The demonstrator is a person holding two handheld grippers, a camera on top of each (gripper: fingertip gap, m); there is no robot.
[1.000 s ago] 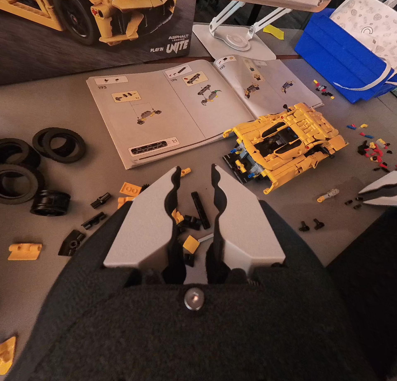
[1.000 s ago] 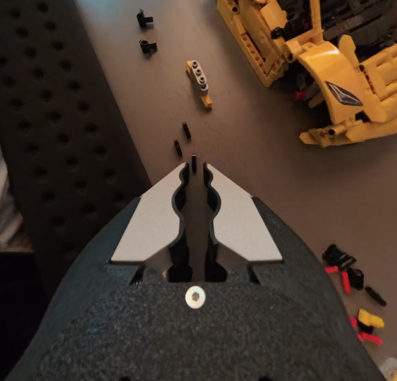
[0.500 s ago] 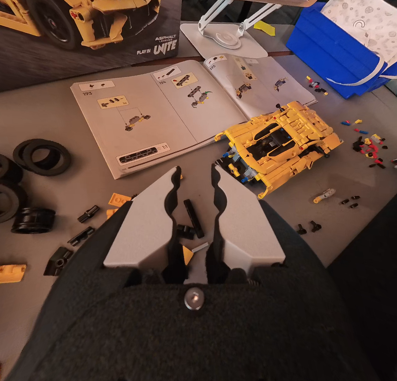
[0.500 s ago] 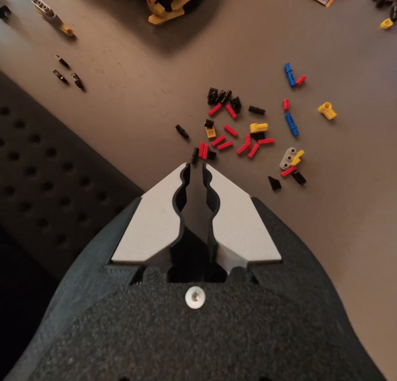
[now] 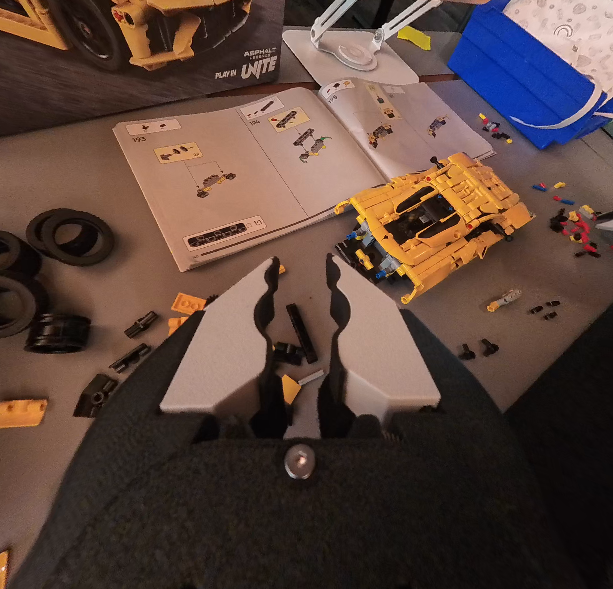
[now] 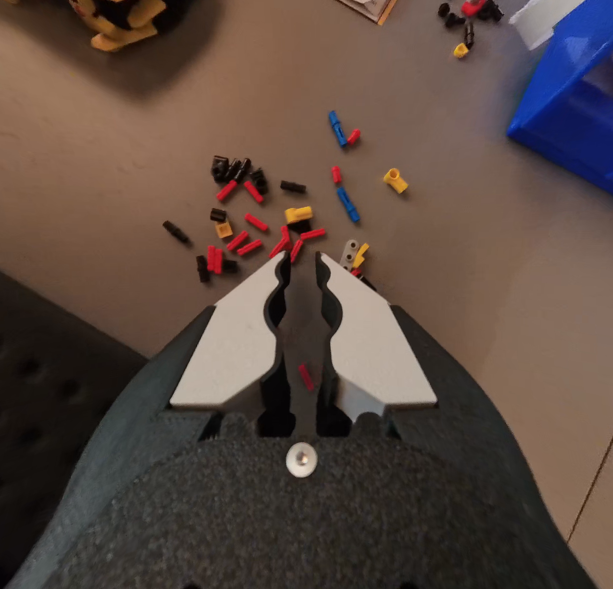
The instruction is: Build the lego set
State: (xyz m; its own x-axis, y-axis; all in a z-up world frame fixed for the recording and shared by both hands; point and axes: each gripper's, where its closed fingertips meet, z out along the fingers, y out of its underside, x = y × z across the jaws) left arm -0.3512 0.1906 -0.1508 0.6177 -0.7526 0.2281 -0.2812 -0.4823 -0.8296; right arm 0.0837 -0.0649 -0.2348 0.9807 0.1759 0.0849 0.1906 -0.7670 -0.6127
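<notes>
The part-built yellow car point(image 5: 431, 228) lies on the grey table right of the open instruction booklet point(image 5: 248, 175). My left gripper point(image 5: 302, 261) is open and empty, above a black beam point(image 5: 302, 329) and small black and yellow parts. My right gripper point(image 6: 302, 256) is open with a narrow gap and empty, low over a scatter of red and black pins point(image 6: 248, 238). One red pin point(image 6: 306, 377) lies on the table between its fingers. Blue pins point(image 6: 346, 204) and a yellow connector point(image 6: 394, 180) lie beyond. The car's corner point(image 6: 116, 12) shows at top left.
The set's box point(image 5: 132, 25) stands at the back left and black tyres point(image 5: 69, 238) lie at the left. A blue bin point(image 5: 530, 68) sits at the right, also in the right wrist view point(image 6: 570, 108). A white stand base point(image 5: 348, 52) is behind the booklet. A black perforated mat point(image 6: 49, 357) edges the table. Tip to tip, the grippers are about 50 cm apart. The yellow connector point(image 6: 394, 180) is closer to my right gripper, around 7 cm from its tips; the left tips are 50 cm off.
My right gripper swung away from the car's side to the pile of red and black pins, came closer, and its jaws widened a little. The left gripper shifted only slightly.
</notes>
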